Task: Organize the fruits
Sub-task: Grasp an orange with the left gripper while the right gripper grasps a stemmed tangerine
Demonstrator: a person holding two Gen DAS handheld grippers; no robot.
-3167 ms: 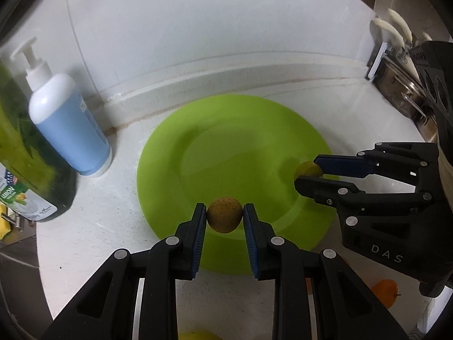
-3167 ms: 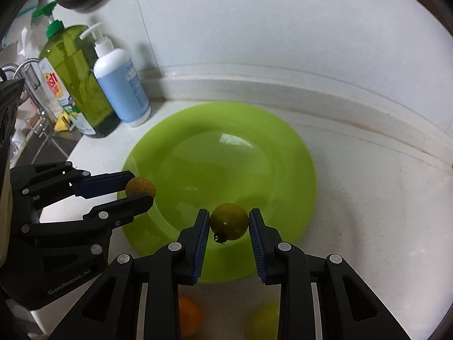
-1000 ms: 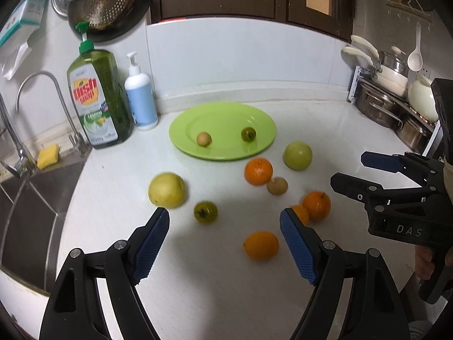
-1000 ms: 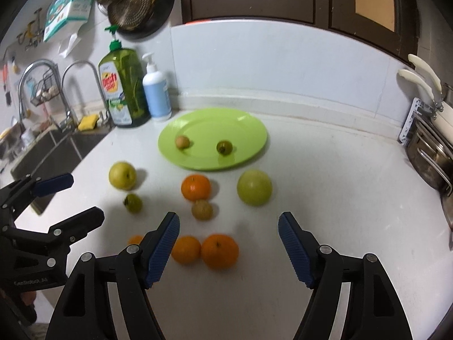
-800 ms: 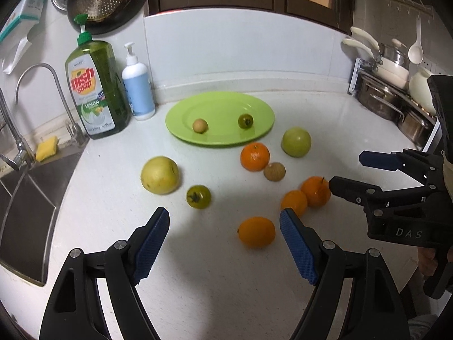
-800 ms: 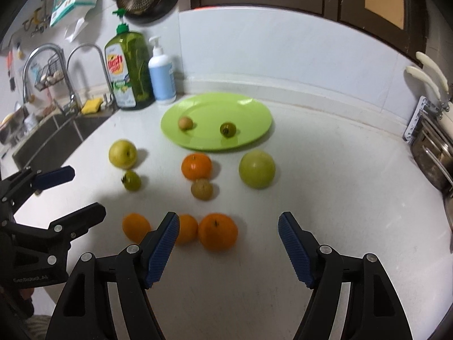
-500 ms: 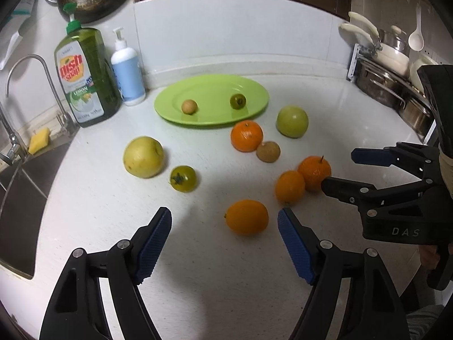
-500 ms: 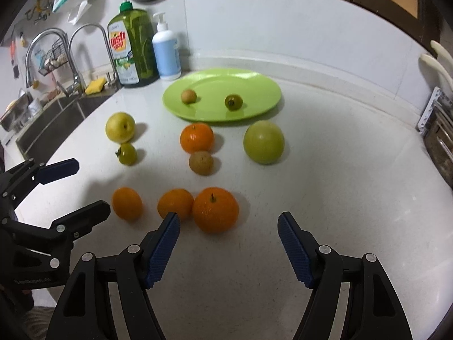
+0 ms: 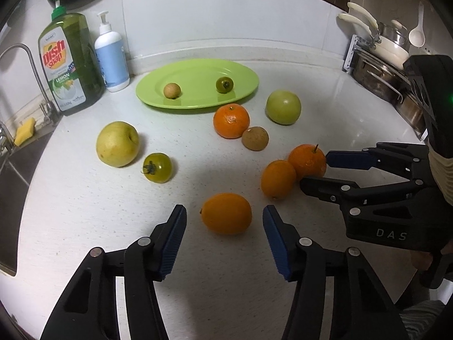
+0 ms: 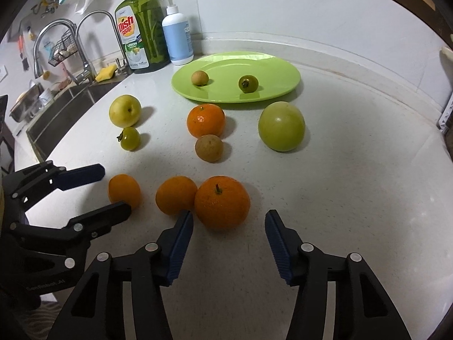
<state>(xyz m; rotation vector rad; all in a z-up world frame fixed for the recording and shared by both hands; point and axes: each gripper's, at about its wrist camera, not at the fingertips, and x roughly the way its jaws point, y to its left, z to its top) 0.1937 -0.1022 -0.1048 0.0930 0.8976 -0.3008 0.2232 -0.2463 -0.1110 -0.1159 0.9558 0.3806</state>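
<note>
A green plate (image 9: 198,70) (image 10: 271,65) at the back of the counter holds a small brown fruit (image 9: 171,90) (image 10: 200,78) and a small green tomato (image 9: 224,84) (image 10: 248,83). My left gripper (image 9: 224,228) is open, its jaws either side of a small orange (image 9: 226,213) (image 10: 124,190) on the counter. My right gripper (image 10: 228,233) is open just in front of a stemmed orange (image 10: 222,202) (image 9: 307,161). Another orange (image 10: 176,195) (image 9: 278,179) lies between the two.
Loose on the counter: a yellow pear (image 9: 117,144), a green tomato (image 9: 157,167), a tangerine (image 9: 231,120), a brown fruit (image 9: 255,138), a green apple (image 9: 283,107). Dish soap (image 9: 68,62) and a pump bottle (image 9: 111,56) stand back left by the sink (image 10: 56,104). Pots (image 9: 379,65) stand right.
Both grippers let go of their small fruits on the plate, opened and drew back. Over the last second both have dropped and moved in toward the oranges.
</note>
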